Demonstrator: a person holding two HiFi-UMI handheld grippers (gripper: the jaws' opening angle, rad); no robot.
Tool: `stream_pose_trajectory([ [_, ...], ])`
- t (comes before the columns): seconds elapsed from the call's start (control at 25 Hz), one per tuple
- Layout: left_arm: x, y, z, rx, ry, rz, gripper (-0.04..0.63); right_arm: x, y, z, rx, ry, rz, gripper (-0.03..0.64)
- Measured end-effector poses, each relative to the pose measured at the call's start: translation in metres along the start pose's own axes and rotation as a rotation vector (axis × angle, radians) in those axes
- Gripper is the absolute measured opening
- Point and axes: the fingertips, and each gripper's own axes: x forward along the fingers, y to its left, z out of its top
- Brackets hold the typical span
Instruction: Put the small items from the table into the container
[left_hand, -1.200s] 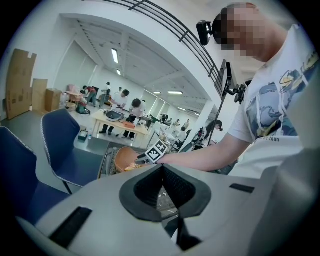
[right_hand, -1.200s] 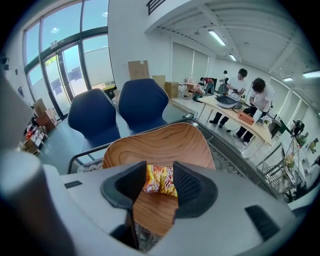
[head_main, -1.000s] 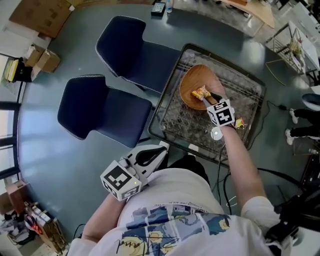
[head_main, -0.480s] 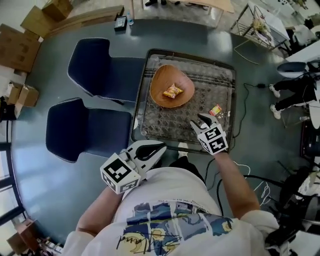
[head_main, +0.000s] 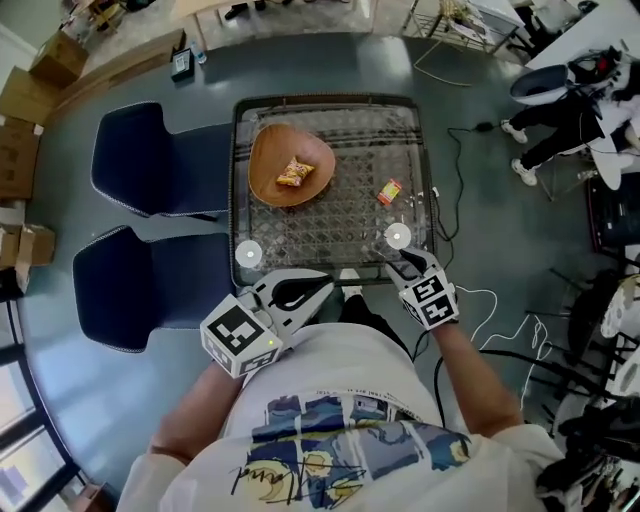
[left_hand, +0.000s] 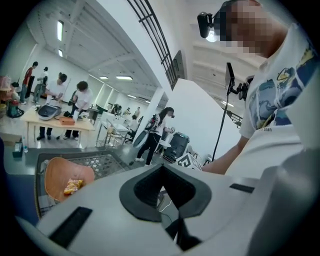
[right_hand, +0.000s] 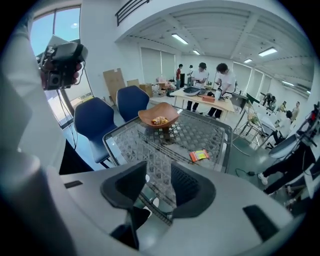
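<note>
Room: grey-blue floor under a glass table (head_main: 340, 215) with a lattice pattern and a dark rim; people work at desks in the background.
Chairs: two dark blue chairs (head_main: 145, 160) stand side by side, just beside the table's left edge.
Bowl: a wooden bowl (head_main: 266, 158) sits on the table's far left part.
Snack in bowl: a yellow-orange packet (head_main: 293, 173) lies inside the bowl.
Left gripper: the left gripper (head_main: 318, 287) is held near the person's torso, at the table's near edge; its jaw tips meet, with nothing between them.
Pale spots: two round white patches (head_main: 246, 253) show near the table's near corners, perhaps reflections; the head view is too coarse to be sure.
Loose item: a small orange-red packet (head_main: 389, 191) lies flat on the glass, right of the bowl and well apart from it.
Right gripper: the right gripper (head_main: 403, 258) hangs over the table's near right corner, jaws apart, only glass seen between them.
</note>
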Motion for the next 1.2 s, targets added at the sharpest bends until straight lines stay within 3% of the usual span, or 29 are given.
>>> stream_pose_trajectory([
  [0.48, 0.029, -0.015, -0.003, 0.014, 0.054, -0.005, 0.009, 0.029, -0.037, -0.051, 0.012, 0.054, -0.031, 0.150],
  [1.2, 0.038, -0.005, -0.003, -0.108, 0.033, 0.256, 0.009, 0.135, -0.076, -0.073, -0.103, 0.203, 0.113, 0.150],
])
